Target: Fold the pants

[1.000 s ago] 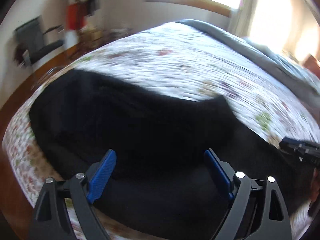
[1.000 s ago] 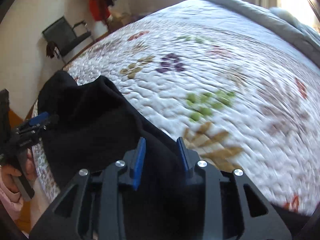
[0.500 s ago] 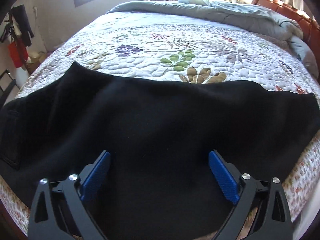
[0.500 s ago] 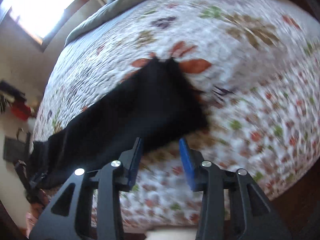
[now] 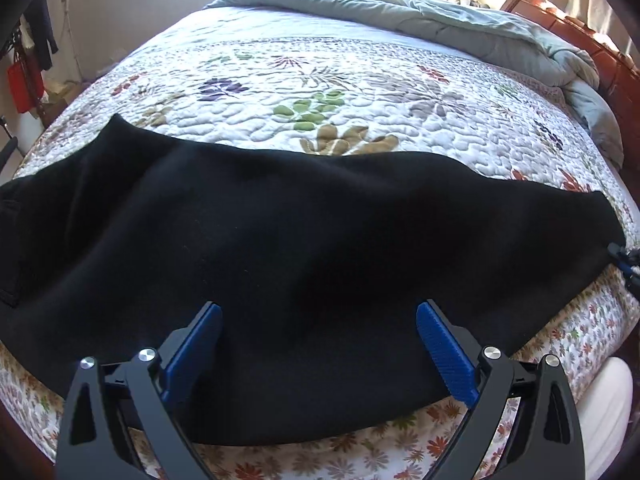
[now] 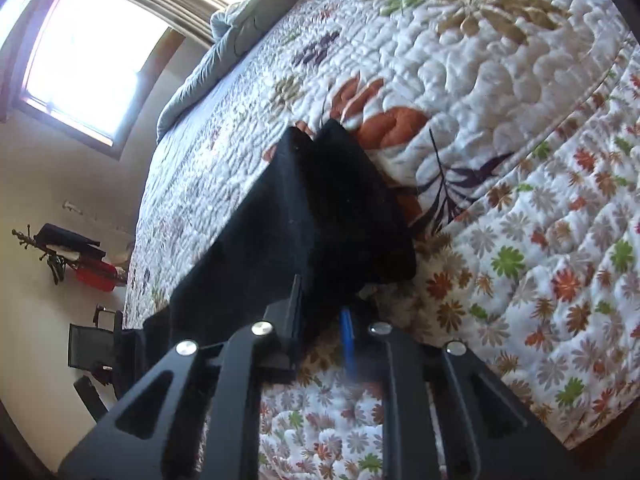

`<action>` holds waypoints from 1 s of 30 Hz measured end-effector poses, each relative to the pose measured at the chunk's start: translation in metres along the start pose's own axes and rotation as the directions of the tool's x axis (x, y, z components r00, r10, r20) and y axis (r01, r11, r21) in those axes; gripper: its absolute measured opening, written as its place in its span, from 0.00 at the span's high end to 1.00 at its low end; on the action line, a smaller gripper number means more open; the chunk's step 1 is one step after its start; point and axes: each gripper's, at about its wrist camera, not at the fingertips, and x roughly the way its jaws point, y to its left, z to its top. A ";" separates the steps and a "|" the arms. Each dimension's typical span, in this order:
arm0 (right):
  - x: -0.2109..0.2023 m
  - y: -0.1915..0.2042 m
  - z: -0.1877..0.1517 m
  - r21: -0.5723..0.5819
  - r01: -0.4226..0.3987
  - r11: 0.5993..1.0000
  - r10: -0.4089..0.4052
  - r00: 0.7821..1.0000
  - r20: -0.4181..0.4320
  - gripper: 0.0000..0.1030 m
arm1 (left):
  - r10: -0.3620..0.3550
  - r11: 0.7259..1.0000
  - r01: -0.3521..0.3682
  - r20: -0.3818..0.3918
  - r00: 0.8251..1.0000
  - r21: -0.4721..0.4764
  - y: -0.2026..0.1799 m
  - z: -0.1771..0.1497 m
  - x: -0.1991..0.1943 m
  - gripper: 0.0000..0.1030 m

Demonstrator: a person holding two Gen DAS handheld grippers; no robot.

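Black pants (image 5: 304,240) along quilt (image 5: 360,92) edge

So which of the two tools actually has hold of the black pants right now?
The right tool: it is closing on the end of the black pants, cloth between its jaws. The left tool hangs wide open above the middle, gripping nothing.

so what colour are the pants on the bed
Plain black pants, clearest in the left wrist view.

Left wrist view faces down across the bed's near edge, right view rolled, close at its corner, both sharing black pants (image 5: 304,240) and quilt (image 5: 360,92).
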 end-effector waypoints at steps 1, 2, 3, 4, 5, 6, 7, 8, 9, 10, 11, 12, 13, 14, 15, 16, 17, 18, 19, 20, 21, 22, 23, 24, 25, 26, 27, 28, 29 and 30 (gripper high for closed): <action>-0.005 0.003 0.000 -0.015 0.011 1.000 -0.010 1.000 0.014 0.89 | -0.002 1.000 0.002 0.006 1.000 0.006 -0.003 0.000 0.000 0.05; -0.010 0.005 -0.001 -0.028 0.024 0.999 -0.023 0.999 0.031 0.89 | -0.008 1.000 0.008 0.012 1.000 0.011 -0.006 0.000 0.000 0.05; -0.016 0.005 -0.002 -0.029 0.028 0.999 -0.027 0.998 0.048 0.89 | -0.009 1.000 0.009 0.018 1.000 0.016 -0.009 0.000 0.000 0.04; -0.016 0.003 -0.003 -0.018 0.032 0.999 -0.031 0.998 0.052 0.89 | -0.004 1.000 0.004 0.026 1.000 0.025 -0.013 0.000 0.002 0.04; -0.013 0.000 -0.003 -0.012 0.048 0.999 -0.047 0.998 0.049 0.90 | 0.004 0.999 -0.005 0.030 1.000 0.035 -0.017 0.001 0.006 0.04; -0.005 -0.005 -0.004 -0.004 0.074 0.997 -0.073 0.997 0.027 0.89 | 0.013 0.999 -0.014 0.026 1.000 0.047 -0.020 0.001 0.012 0.04; 0.001 -0.011 -0.005 0.008 0.086 0.996 -0.086 0.996 0.002 0.88 | 0.031 0.998 -0.032 0.024 0.999 0.061 -0.023 0.001 0.016 0.04; 0.006 -0.014 -0.005 0.017 0.088 0.996 -0.088 0.996 -0.008 0.85 | 0.047 0.996 -0.049 0.030 0.998 0.077 -0.026 0.001 0.018 0.04; 0.005 -0.015 -0.006 0.026 0.071 0.997 -0.071 0.997 -0.004 0.79 | 0.054 0.994 -0.057 0.036 0.998 0.090 -0.028 0.002 0.019 0.04; 0.000 -0.014 -0.007 0.027 0.062 0.998 -0.062 0.998 0.000 0.72 | 0.050 0.994 -0.053 0.035 0.998 0.095 -0.029 0.002 0.017 0.04; -0.003 -0.012 -0.008 0.022 0.064 0.998 -0.064 0.998 0.004 0.50 | 0.036 0.995 -0.039 0.033 0.999 0.091 -0.029 0.003 0.016 0.04; -0.010 -0.008 -0.009 0.004 0.069 0.998 -0.069 0.998 0.013 0.36 | 0.021 0.996 -0.024 0.030 0.999 0.082 -0.028 0.003 0.013 0.04; -0.015 -0.004 -0.010 -0.013 0.070 0.997 -0.070 0.997 0.012 0.35 | 0.009 0.997 -0.011 0.028 1.000 0.070 -0.027 0.003 0.011 0.04; -0.018 0.000 -0.012 -0.034 0.072 0.997 -0.072 0.997 -0.001 0.35 | 0.001 0.998 -0.002 0.026 1.000 0.061 -0.026 0.003 0.009 0.04; -0.019 0.002 -0.013 -0.046 0.070 0.997 -0.071 0.997 -0.017 0.35 | -0.004 0.999 0.002 0.025 1.000 0.052 -0.025 0.002 0.008 0.04; -0.018 0.003 -0.014 -0.052 0.063 0.997 -0.065 0.997 -0.035 0.35 | -0.012 0.999 0.011 0.020 1.000 0.035 -0.024 0.002 0.006 0.04; -0.015 0.004 -0.014 -0.051 0.058 0.997 -0.061 0.997 -0.050 0.34 | -0.021 1.000 0.021 0.016 1.000 0.020 -0.024 0.002 0.005 0.04; -0.011 0.002 -0.014 -0.047 0.060 0.997 -0.063 0.996 -0.060 0.34 | -0.037 0.999 0.037 0.011 0.999 0.000 -0.023 0.002 0.004 0.04; -0.006 0.000 -0.012 -0.036 0.072 0.997 -0.075 0.995 -0.064 0.34 | -0.047 0.999 0.047 0.009 0.999 -0.011 -0.023 0.001 0.003 0.04; 0.000 -0.002 -0.010 -0.022 0.067 0.998 -0.068 0.995 -0.067 0.31 | -0.054 0.998 0.054 0.008 0.998 -0.017 -0.024 0.001 0.002 0.04; 0.005 -0.003 -0.009 -0.013 0.049 0.999 -0.050 0.997 -0.066 0.30 | -0.062 0.998 0.063 0.008 0.998 -0.020 -0.025 0.001 0.001 0.04; 0.010 -0.005 -0.006 0.003 0.047 0.999 -0.047 0.998 -0.052 0.30 | -0.064 0.998 0.065 0.007 0.998 -0.021 -0.025 0.001 0.000 0.04; 0.014 -0.005 -0.004 0.007 0.043 0.999 -0.043 0.998 -0.045 0.32 | -0.064 0.998 0.064 0.006 0.998 -0.022 -0.026 0.001 -0.001 0.04; 0.019 -0.002 0.000 0.005 0.030 1.000 -0.029 0.999 -0.034 0.37 | -0.063 0.998 0.063 0.006 0.998 -0.025 -0.025 0.000 -0.001 0.04; 0.021 -0.001 0.002 0.004 0.016 1.000 -0.016 0.999 -0.030 0.51 | -0.060 0.998 0.060 0.006 0.998 -0.031 -0.024 0.000 -0.001 0.04; 0.025 0.002 0.004 0.003 0.008 1.000 -0.008 1.000 -0.030 0.82 | -0.056 0.998 0.056 0.004 0.998 -0.039 -0.022 0.000 -0.001 0.04; 0.029 0.006 0.008 0.002 -0.029 1.000 0.029 0.999 -0.033 0.89 | -0.053 0.997 0.053 0.004 0.999 -0.048 -0.020 0.000 -0.002 0.04; 0.029 0.011 0.013 0.006 -0.072 0.997 0.072 0.997 -0.025 0.89 | -0.047 0.997 0.048 0.005 0.999 -0.060 -0.016 0.000 -0.002 0.04; 0.022 0.020 0.017 -0.024 -0.081 0.996 0.080 0.997 -0.005 0.89 | -0.036 0.997 0.036 0.010 0.999 -0.070 -0.012 0.001 -0.004 0.04; 0.012 0.029 0.022 -0.065 -0.084 0.994 0.085 0.996 0.017 0.90 | -0.018 0.996 0.020 0.026 1.000 -0.083 -0.007 0.002 -0.007 0.04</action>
